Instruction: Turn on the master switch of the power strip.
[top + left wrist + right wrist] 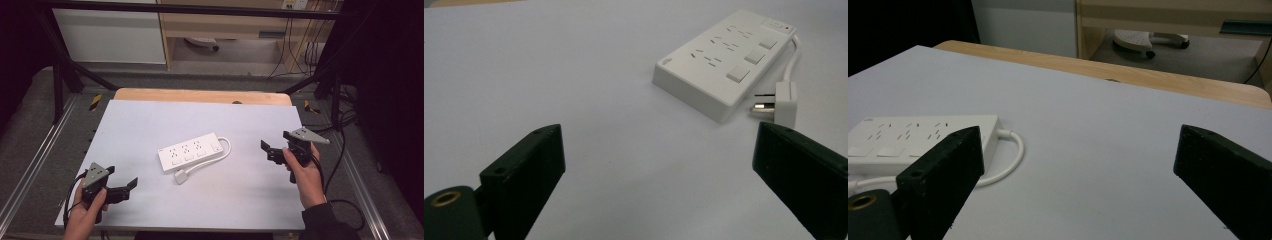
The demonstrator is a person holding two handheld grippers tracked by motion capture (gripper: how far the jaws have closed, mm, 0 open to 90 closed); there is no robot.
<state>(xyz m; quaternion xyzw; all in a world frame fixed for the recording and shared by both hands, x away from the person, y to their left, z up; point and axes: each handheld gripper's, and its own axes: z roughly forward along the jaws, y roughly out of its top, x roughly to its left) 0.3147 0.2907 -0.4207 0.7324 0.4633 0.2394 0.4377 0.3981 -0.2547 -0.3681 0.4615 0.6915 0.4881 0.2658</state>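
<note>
While nothing has been picked up yet, the power strip [190, 151] lies flat near the middle of the white table [150, 125], with its holes and buttons facing up. Its white cord [226, 149] comes out of the far end, bends round in a loop and runs back along the near side. The plug [181, 176] at the end of the cord rests on the table just beside the strip's near corner. In the left gripper view its metal pins [762, 106] point toward the strip, so it looks ready to be lifted and pushed into one of the holes. That is only a guess from how it lies.

The left gripper [127, 189] is down at the near left of the table, well apart from the strip, and it points at the plug. Its jaws are spread wide with nothing between them. The right gripper [267, 151] is held on the right side, near the loop of cord, and points toward the strip too. Its jaws are also spread wide and bare. With one on each side, one could hold the strip still while the other takes the plug.

Behind the table sits a wooden shelf [225, 25].
</note>
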